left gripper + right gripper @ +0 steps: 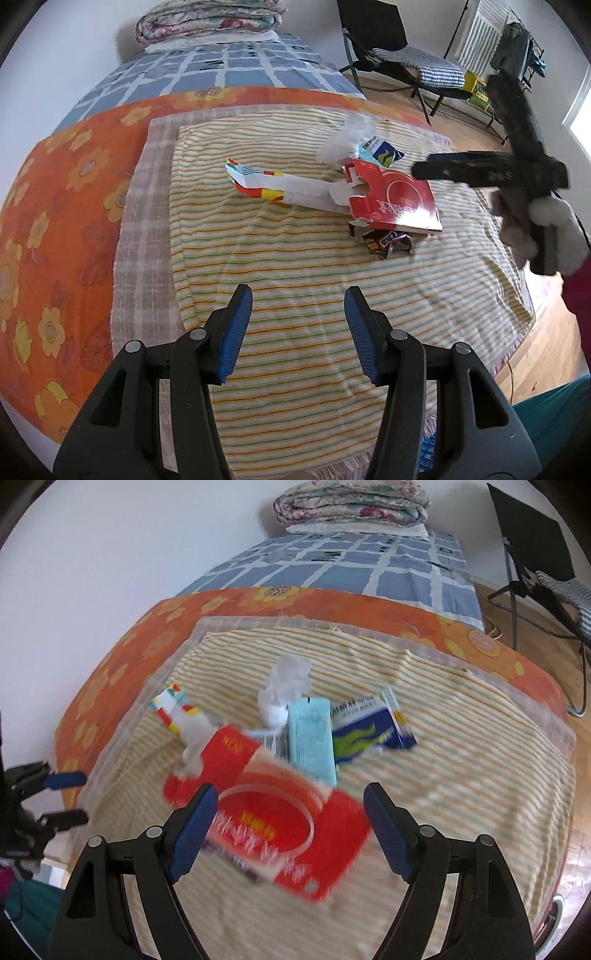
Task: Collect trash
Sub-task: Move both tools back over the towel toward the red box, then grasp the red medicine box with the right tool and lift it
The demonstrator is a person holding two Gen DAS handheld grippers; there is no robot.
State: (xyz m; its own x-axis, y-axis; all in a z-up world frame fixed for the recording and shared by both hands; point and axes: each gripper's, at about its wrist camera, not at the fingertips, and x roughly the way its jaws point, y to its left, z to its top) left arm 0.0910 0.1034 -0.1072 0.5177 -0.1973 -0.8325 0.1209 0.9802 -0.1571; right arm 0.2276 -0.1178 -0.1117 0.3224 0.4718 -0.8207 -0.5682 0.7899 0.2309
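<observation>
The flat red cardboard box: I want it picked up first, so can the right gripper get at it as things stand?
Probably yes: the right gripper has open jaws just above the flat red cardboard box, nothing lying over it.

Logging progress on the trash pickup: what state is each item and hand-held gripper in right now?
Left hand-held gripper: open, empty.
Right hand-held gripper: open, empty, above the red box.
Red box: flattened, torn open, lying on the striped cloth.
Candy wrapper: crumpled, partly under the red box.
Colourful paper sleeve: flattened.
White tissue: crumpled.
Blue carton: flattened.
Quilt: folded.
</observation>
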